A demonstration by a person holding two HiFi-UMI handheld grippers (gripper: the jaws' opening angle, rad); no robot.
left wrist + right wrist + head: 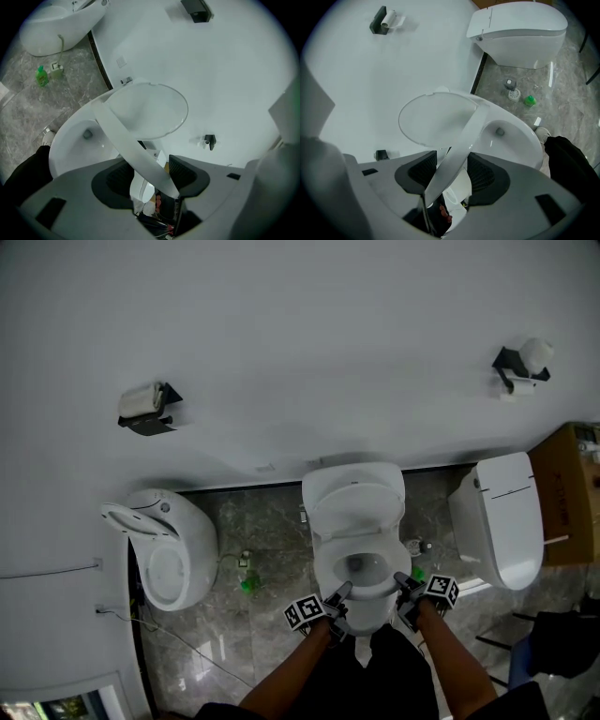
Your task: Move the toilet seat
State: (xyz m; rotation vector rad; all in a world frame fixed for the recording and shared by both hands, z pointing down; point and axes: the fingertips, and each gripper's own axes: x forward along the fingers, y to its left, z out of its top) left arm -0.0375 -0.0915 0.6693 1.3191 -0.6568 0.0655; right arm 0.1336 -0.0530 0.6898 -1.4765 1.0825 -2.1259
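Observation:
The middle white toilet (361,615) has its lid (354,502) up against the wall. Its seat ring (370,589) is tilted up off the bowl at the front. My left gripper (339,594) grips the front left of the seat and my right gripper (403,583) the front right. In the left gripper view the seat (126,140) runs slantwise between the pads of the left gripper (150,164), above the bowl (75,145). In the right gripper view the seat (464,140) likewise crosses between the pads of the right gripper (452,168), with the lid (431,117) behind.
A round toilet (164,549) with its seat raised stands to the left, a closed one (502,517) to the right. Paper holders (145,409) (520,362) hang on the wall. A cardboard box (567,493) sits far right. A green bottle (248,585) lies on the marble floor.

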